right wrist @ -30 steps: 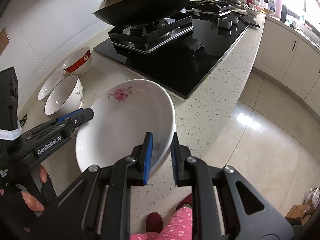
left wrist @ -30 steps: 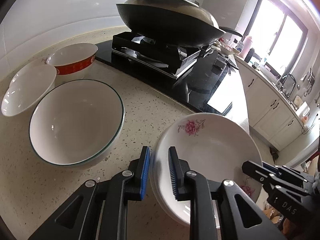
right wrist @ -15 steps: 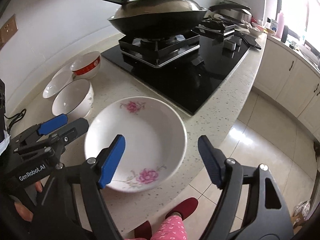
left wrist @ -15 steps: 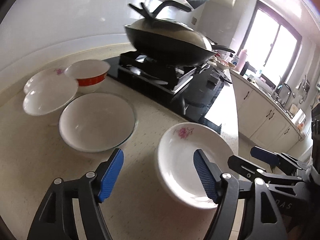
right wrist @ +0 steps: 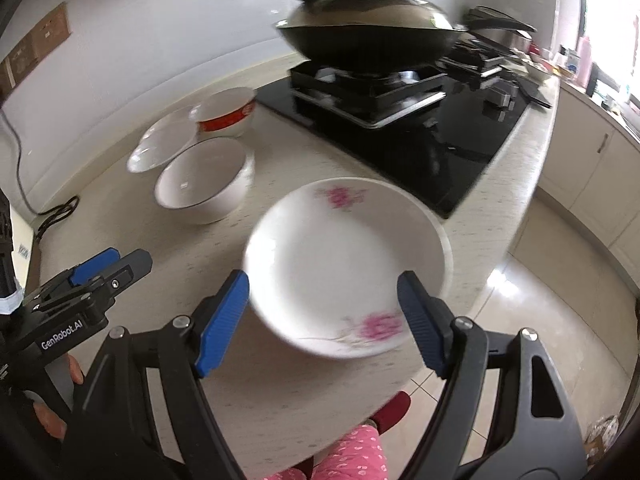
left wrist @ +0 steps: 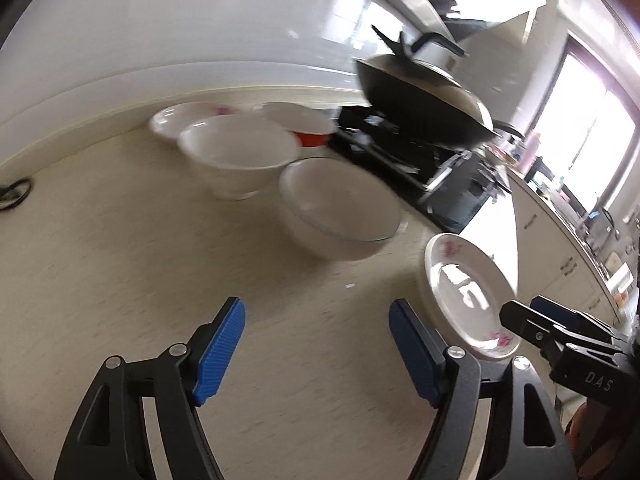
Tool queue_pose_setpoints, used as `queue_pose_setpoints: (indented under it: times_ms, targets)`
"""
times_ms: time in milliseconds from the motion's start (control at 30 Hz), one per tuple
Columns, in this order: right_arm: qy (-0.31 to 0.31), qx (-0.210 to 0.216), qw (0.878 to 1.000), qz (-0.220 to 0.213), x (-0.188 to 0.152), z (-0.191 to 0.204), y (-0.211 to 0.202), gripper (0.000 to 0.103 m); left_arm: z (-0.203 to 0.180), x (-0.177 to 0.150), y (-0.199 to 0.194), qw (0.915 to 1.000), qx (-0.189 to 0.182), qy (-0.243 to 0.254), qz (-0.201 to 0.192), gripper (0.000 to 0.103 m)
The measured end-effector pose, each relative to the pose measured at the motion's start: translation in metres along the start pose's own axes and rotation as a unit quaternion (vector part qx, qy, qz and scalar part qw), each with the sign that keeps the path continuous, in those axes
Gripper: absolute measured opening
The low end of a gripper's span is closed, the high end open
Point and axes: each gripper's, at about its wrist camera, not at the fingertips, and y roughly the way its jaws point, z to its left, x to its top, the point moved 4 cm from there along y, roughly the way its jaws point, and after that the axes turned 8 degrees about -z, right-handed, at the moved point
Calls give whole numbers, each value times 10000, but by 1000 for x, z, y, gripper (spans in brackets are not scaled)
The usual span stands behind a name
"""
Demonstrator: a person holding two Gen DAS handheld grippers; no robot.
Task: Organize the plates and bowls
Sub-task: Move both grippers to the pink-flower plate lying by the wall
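Floral plate point(right wrist: 344, 268) seen flat on counter point(right wrist: 280, 384), near front edge, beside black cooktop point(right wrist: 432, 140). Right tool point(right wrist: 324, 320) held wide apart just before plate rim, nothing gripped. Left tool point(left wrist: 316, 348) also spread wide, empty, over bare counter point(left wrist: 120, 260), plate point(left wrist: 468, 296) at its right. Green-rimmed bowl point(right wrist: 204, 180) behind plate; further back, white bowl point(right wrist: 162, 148) and red-banded bowl point(right wrist: 226, 112), close together near wall. Lidded wok point(right wrist: 372, 36) on burner.
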Motion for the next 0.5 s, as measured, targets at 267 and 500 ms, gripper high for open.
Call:
queue_pose_setpoints:
  times_ms: [267,500]
  targets:
    - [-254,533,9982,102,-9,62,4,79,63,-12,-26,9971,614,-440,44,76]
    - [-509,880,9947,184,-11,107,10,79,121,-20,-41,9903,1046,-910,83,76]
